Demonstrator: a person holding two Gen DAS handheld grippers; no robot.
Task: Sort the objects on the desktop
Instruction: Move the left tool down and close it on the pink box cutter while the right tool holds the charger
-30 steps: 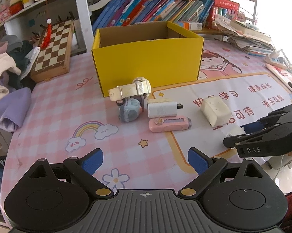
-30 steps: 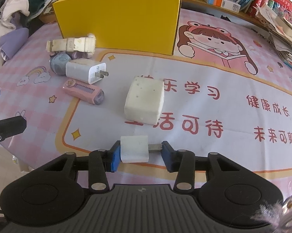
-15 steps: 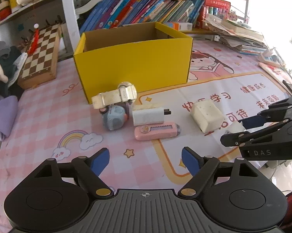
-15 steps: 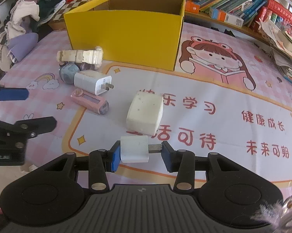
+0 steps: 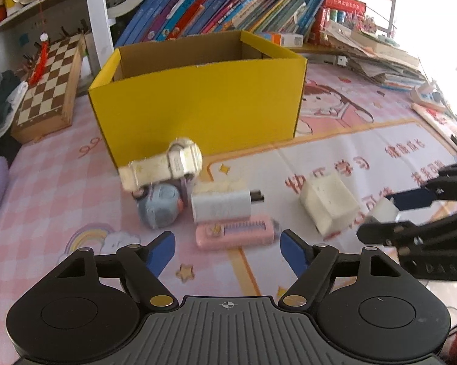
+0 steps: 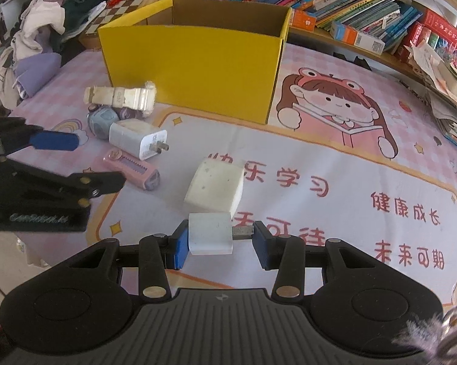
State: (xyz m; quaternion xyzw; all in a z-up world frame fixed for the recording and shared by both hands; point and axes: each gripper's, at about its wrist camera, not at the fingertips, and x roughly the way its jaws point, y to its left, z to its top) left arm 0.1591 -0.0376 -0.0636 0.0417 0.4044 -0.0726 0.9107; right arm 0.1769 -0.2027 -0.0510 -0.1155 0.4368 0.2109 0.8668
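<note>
My right gripper (image 6: 218, 240) pinches a small white adapter (image 6: 210, 233), one blue pad on its body and the other on the metal plug end; it is held above the near part of the desk (image 6: 350, 158), just short of the white block (image 6: 215, 185). In the left wrist view the same adapter (image 5: 385, 210) shows between my right gripper's (image 5: 395, 213) fingers, just right of the block (image 5: 328, 206).

My left gripper (image 5: 226, 248) has its jaws spread wide and grips nothing; the pink cutter (image 5: 236, 236) lies flat on the desk (image 5: 61, 188) between and just beyond the two blue pads. In the right wrist view my left gripper (image 6: 76, 158) stands at the desk's left edge, near the cutter (image 6: 132, 168).

Beyond the cutter lies the white charger (image 5: 220, 206), prongs pointing right, touching or nearly touching the cutter's far side. Left of the charger sits a grey-blue round toy (image 5: 159, 208), and a cream watch (image 5: 161, 168) rests across the toy's top, tilted, close to the front wall of the yellow box (image 5: 198, 109). The box stands open-topped toward the desk's far edge; I cannot see anything inside it.

A chessboard (image 5: 47, 86) lies near the far left corner of the desk, and books (image 5: 198, 9) fill the shelf behind the box.
</note>
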